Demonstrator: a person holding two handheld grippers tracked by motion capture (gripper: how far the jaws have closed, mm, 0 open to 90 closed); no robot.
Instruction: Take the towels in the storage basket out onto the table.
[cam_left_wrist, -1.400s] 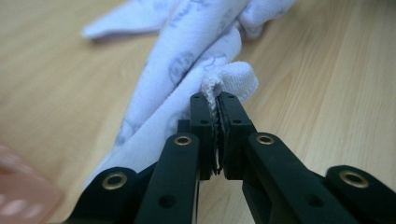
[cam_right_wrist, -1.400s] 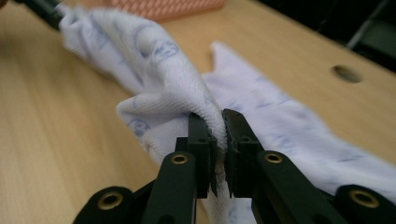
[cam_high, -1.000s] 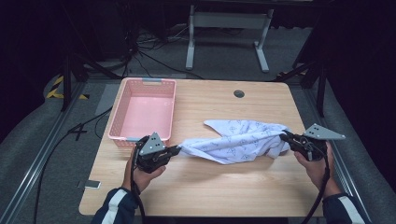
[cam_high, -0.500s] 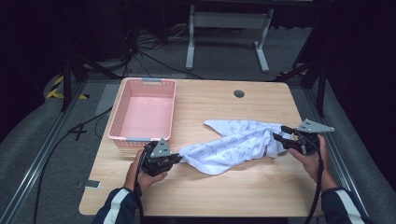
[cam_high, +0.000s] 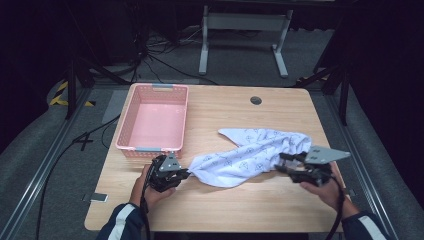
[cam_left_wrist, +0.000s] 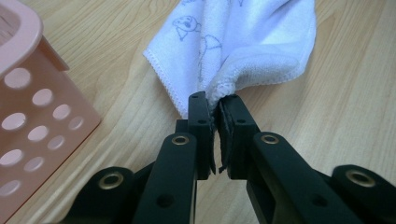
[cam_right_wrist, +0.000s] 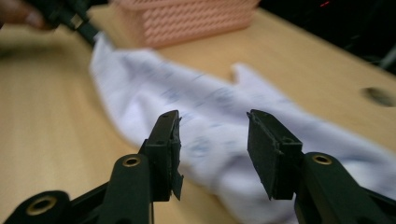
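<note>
Right gripper (cam_high: 281, 164) let go, jaws gaping, left gripper (cam_high: 186, 173) pinching towel (cam_high: 250, 155), wooden table (cam_high: 240, 210), seemingly dark room.

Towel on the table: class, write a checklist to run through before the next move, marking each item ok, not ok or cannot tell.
1. Left tool shut on a corner of the towel: ok.
2. Right tool gripping the towel: not ok; its jaws have just been opening then closing a little, and stand apart with nothing pinched.
3. Towel spread flat: not ok, it lies bunched.
4. Basket empty: ok.
5. Towel apart from the basket: ok.
6. Towel wholly on the table: ok.
</note>
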